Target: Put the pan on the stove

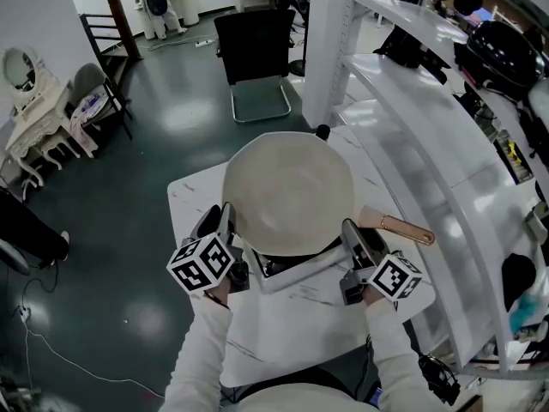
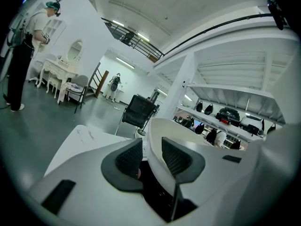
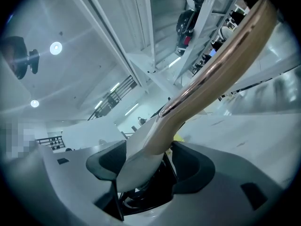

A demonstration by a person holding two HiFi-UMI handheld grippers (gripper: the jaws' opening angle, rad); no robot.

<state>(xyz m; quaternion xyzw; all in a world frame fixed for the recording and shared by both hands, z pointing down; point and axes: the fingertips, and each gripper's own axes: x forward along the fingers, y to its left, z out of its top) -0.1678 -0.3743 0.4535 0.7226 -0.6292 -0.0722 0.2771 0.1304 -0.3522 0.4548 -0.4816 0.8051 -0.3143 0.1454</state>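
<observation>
L gripper [image 1: 225, 223] and R gripper [image 1: 356, 237] flank the pan [image 1: 287, 187] in the head view. L is at the near-left rim and R is at the root of the handle [image 1: 403, 227]. The pan is cream, round and right side up. It sits over a white stove [image 1: 287, 275], whose near edge shows under it. Can't tell from here whether the pan rests on the stove. The copper-coloured handle points off to the right. All this is on a white marble-look table [image 1: 193, 197]. A black chair [image 1: 256, 45] stands beyond the far edge, w/ white shelves [image 1: 403, 93] along the right.

Left gripper view: the L gripper [image 2: 151, 145] jaws stand apart w/ the pan rim [image 2: 156, 133] btwn them. The rim lies close against the right-hand pad [image 2: 176, 157]. A dark gap shows btwn the rim and the other pad, so nothing is squeezed. The table top [image 2: 80, 140] is at lower left and the chair [image 2: 138, 111] is behind. A person [image 2: 28, 51] stands far left by a white dressing table [image 2: 59, 72].

Right gripper view: the R gripper [image 3: 150, 154] jaws are clamped on the root of the handle [image 3: 221, 65], w/ pads up against it on both sides. The handle rises up and to the right out of the jaws. It is cream near the grip and copper further out. Shelving and ceiling lights [image 3: 55, 47] are in the bg.
</observation>
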